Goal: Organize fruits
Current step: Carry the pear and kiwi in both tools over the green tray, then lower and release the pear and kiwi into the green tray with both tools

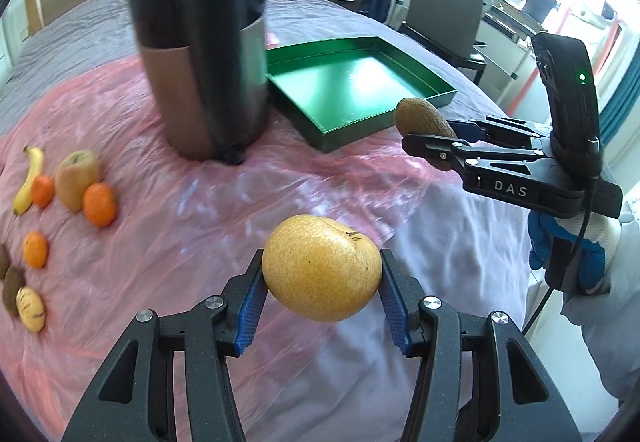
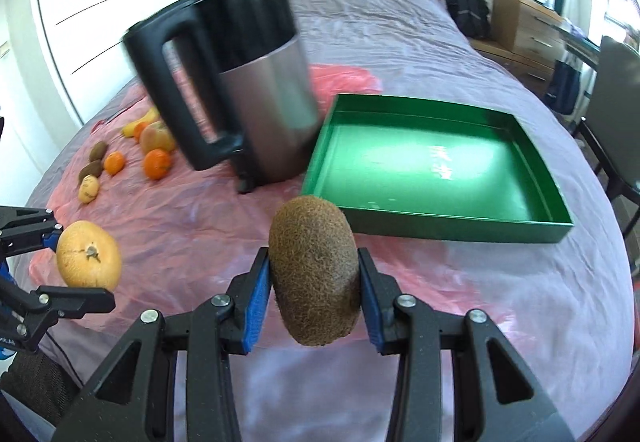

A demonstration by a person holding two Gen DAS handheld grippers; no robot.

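My left gripper (image 1: 322,282) is shut on a round yellow pear (image 1: 322,268) and holds it above the pink plastic sheet; the pear also shows in the right wrist view (image 2: 89,254). My right gripper (image 2: 316,282) is shut on a brown kiwi (image 2: 316,274), near the front edge of the green tray (image 2: 440,217); in the left wrist view the kiwi (image 1: 424,117) sits between the right gripper's fingers (image 1: 432,151), beside the tray (image 1: 352,129). The tray is empty. Several loose fruits lie at the left: a banana (image 1: 30,177), an apple (image 1: 76,177), oranges (image 1: 100,203), kiwis (image 1: 12,288).
A steel and black kettle (image 1: 208,53) stands on the sheet between the loose fruits and the tray, with its handle (image 2: 180,97) toward me. A small yellow fruit (image 1: 31,308) lies at the far left. A chair (image 1: 444,9) and desk stand beyond the bed.
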